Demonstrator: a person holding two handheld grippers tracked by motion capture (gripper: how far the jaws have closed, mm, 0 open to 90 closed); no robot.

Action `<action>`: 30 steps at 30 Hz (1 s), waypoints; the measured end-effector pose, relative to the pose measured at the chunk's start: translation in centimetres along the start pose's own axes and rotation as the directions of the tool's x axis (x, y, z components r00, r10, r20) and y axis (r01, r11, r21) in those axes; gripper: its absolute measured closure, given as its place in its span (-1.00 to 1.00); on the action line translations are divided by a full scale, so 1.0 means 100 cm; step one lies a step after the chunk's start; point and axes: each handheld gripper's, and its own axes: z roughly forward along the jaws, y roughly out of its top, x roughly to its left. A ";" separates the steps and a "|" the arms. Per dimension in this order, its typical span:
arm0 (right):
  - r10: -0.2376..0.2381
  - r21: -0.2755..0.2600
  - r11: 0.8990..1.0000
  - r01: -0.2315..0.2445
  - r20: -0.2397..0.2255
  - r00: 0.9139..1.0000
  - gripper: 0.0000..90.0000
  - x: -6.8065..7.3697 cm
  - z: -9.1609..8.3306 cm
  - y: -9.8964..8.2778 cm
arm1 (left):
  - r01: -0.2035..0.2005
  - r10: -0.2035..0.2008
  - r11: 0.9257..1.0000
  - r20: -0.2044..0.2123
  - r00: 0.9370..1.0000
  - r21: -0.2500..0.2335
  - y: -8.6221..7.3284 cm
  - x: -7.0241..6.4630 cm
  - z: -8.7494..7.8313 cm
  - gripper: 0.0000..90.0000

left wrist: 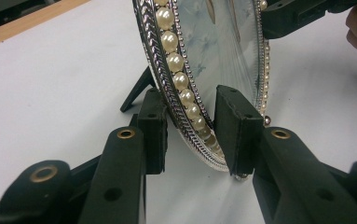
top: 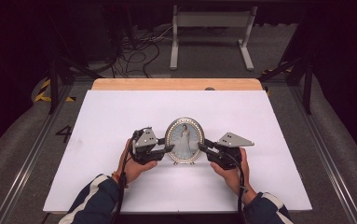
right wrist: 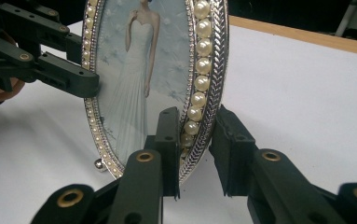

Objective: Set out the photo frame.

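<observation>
An oval silver picture frame (top: pixel 184 140) edged with pearls stands upright in the middle of the white board, showing a woman in a white gown. My left gripper (top: pixel 169 148) grips its left rim and my right gripper (top: pixel 202 147) grips its right rim. In the left gripper view the pads (left wrist: pixel 234 126) clamp the pearl rim (left wrist: pixel 181 81), one behind and one in front, with the frame's black back leg (left wrist: pixel 136 88) beyond. In the right gripper view the pads (right wrist: pixel 169 140) squeeze the opposite rim (right wrist: pixel 204 70), and the other gripper (right wrist: pixel 50 65) holds the far side.
The white board (top: pixel 120 116) lies on a wooden table whose far edge (top: pixel 176 84) shows beyond it. A white metal stand (top: pixel 211 21) and loose cables (top: pixel 134 51) sit on the floor behind. Sleeved forearms come in from the bottom.
</observation>
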 end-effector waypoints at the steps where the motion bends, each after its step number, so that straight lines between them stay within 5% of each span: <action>1: -0.023 0.006 1.000 0.023 0.007 1.000 0.58 0.001 0.001 0.000 | -0.003 0.003 1.000 -0.002 1.000 0.000 0.000 0.000 0.000 0.44; 13: -0.075 0.027 0.997 0.075 0.028 0.997 0.56 0.004 0.000 -0.001 | -0.023 0.023 1.000 -0.013 1.000 0.006 0.000 -0.001 0.005 0.38; 19: -0.095 0.042 0.995 0.094 0.018 0.995 0.37 0.006 0.001 -0.001 | -0.025 0.025 1.000 -0.023 0.999 0.012 0.000 -0.002 0.006 0.28; 30: -0.126 0.060 0.990 0.125 0.012 0.992 -0.11 0.008 0.003 0.001 | -0.065 0.071 0.996 -0.110 0.991 0.056 0.002 -0.009 0.008 -0.32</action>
